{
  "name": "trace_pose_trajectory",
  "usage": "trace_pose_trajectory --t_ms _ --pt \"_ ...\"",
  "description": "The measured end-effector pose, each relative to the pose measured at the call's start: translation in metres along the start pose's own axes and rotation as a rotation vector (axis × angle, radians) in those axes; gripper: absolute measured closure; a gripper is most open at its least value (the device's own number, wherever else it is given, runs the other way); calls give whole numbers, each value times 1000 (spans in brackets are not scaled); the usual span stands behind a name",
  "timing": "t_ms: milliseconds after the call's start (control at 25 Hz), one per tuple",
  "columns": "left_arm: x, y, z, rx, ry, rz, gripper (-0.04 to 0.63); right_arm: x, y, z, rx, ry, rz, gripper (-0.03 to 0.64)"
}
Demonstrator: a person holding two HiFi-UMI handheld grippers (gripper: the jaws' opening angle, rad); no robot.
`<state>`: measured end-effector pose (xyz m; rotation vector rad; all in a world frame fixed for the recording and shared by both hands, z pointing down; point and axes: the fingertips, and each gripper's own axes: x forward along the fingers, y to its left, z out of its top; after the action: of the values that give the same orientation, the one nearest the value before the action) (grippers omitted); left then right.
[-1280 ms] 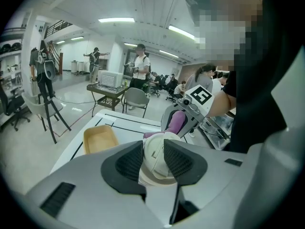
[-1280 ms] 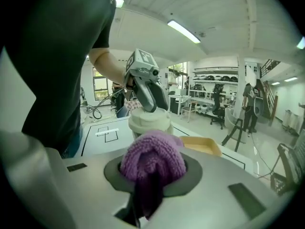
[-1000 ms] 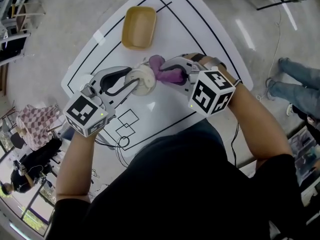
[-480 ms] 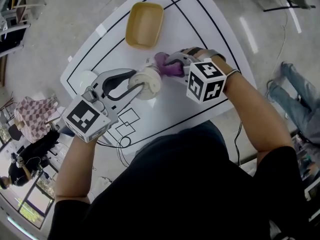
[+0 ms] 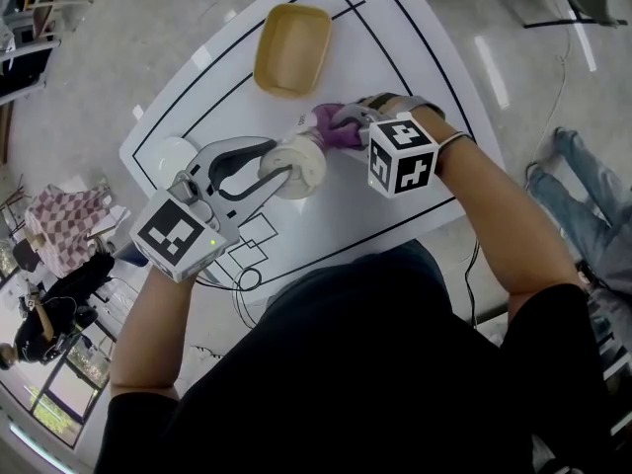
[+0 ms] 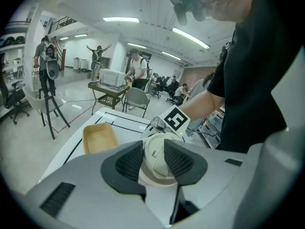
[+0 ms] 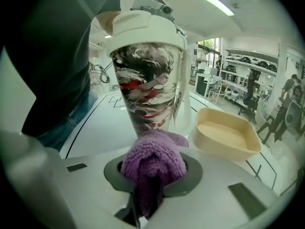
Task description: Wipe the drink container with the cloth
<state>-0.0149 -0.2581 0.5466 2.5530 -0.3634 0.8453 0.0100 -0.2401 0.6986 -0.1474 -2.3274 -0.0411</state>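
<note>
Head view: the tumbler point(image 5: 302, 167) is standing upright on the white lined mat point(image 5: 405, 62), just below the empty yellow tray point(image 5: 293, 49). The left gripper point(image 5: 280, 163) is reaching in from the left and the right gripper point(image 5: 341, 131) from the right, carrying a purple cloth point(image 5: 328, 124) that is touching the tumbler's far side.

Left gripper view: the jaws are standing partly apart and clamping the tumbler's white lid between their ribbed pads.

Right gripper view: the jaws are pinching the bunched knit cloth. The cloth's front is pressing against the lower wall of the marbled black, white and red tumbler, and the tray is sitting to the right.
</note>
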Motion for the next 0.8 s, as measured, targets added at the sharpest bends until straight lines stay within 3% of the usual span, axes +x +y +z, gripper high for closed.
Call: trace_pose_trajectory --t_ms 240,400,600,800 --pt "-2 -3 0 29 -23 -21 436 -23 3 2 124 -27 -57 515" --pt "-9 -6 13 33 -107 -43 402 -58 9 6 242 -75 -125 515" --pt "-23 -4 32 69 -196 15 380 -111 13 25 384 -187 -258 515" --pt "-53 -28 53 129 -251 47 379 -164 31 67 444 -286 -375 515"
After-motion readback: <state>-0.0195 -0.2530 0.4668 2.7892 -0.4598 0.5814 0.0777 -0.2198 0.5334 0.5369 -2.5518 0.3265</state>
